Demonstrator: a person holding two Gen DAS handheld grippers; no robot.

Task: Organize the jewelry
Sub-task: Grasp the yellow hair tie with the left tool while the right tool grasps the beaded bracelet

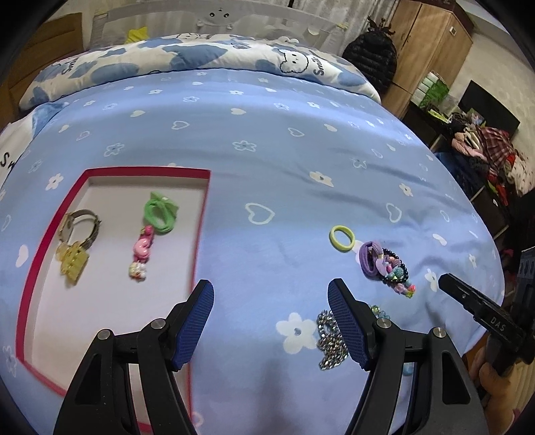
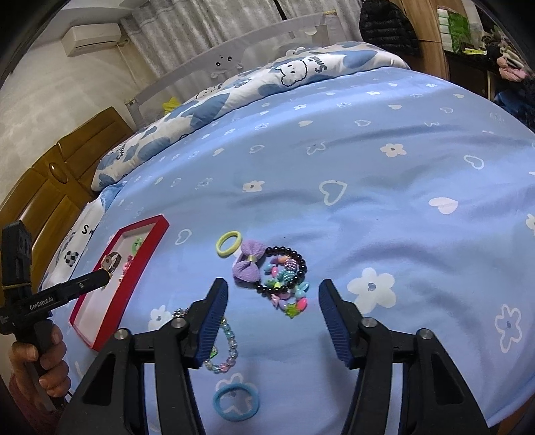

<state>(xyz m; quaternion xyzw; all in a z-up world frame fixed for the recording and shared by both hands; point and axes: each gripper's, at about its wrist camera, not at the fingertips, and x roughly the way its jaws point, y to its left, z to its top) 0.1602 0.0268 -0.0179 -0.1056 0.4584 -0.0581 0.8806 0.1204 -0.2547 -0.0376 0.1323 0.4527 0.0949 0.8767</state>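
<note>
Grippers, left [image 1: 271, 323] and right [image 2: 273, 323], gape empty; only right view shows blue hair tie [image 2: 236, 402].

A bed [image 1: 267, 140] with a light blue sheet printed in white flowers and hearts fills the middle. At 12 o'clock lie a folded blue-and-white quilt [image 1: 207, 57] and a grey bed rail [image 1: 217, 16]. A wooden wardrobe [image 1: 431, 36] stands at 1 o'clock, a wooden headboard [image 2: 43, 187] at 9 o'clock, an air conditioner [image 2: 93, 38] at 11 o'clock.

Red-rimmed tray [image 1: 200, 234] holding watch [image 1: 82, 227], green tie [image 1: 160, 212], pink clip [image 1: 142, 247], loose purple bow [image 2: 247, 264], bead bracelets [image 2: 287, 277] on bed
</note>
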